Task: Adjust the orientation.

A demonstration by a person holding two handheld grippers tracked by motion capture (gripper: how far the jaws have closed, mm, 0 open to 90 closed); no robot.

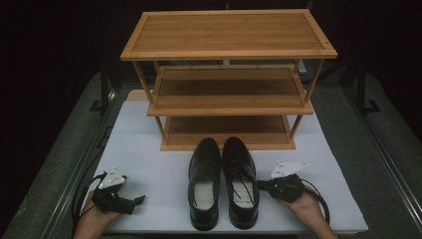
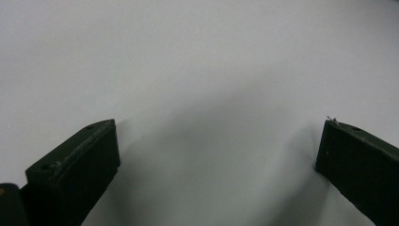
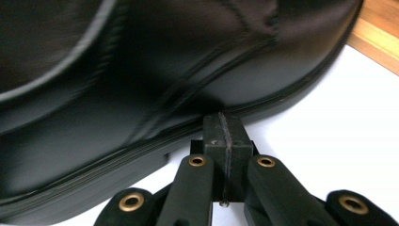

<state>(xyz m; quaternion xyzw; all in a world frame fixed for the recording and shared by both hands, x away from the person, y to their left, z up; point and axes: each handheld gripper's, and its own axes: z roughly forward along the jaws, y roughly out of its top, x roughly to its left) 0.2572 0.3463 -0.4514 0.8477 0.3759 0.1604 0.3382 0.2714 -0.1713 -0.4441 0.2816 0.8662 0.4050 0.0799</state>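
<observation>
On the white tabletop [image 1: 139,149], near its front edge, the right shoe [image 1: 241,181] lies lengthwise, toe towards the wooden rack [image 1: 228,79], with the right gripper [image 1: 261,184] pinched tight against its sole while the left gripper [image 1: 140,199] gapes wide, empty.

The high view is dim, with black surroundings; light falls from above onto the white mat [image 1: 149,159] and wooden rack [image 1: 229,35]. In the left gripper view, soft grey shadows spread between and ahead of the left gripper [image 2: 216,155]. Just ahead of the right gripper [image 3: 225,123], the black shoe [image 3: 141,70] shows streaky glare and slight blur.
</observation>
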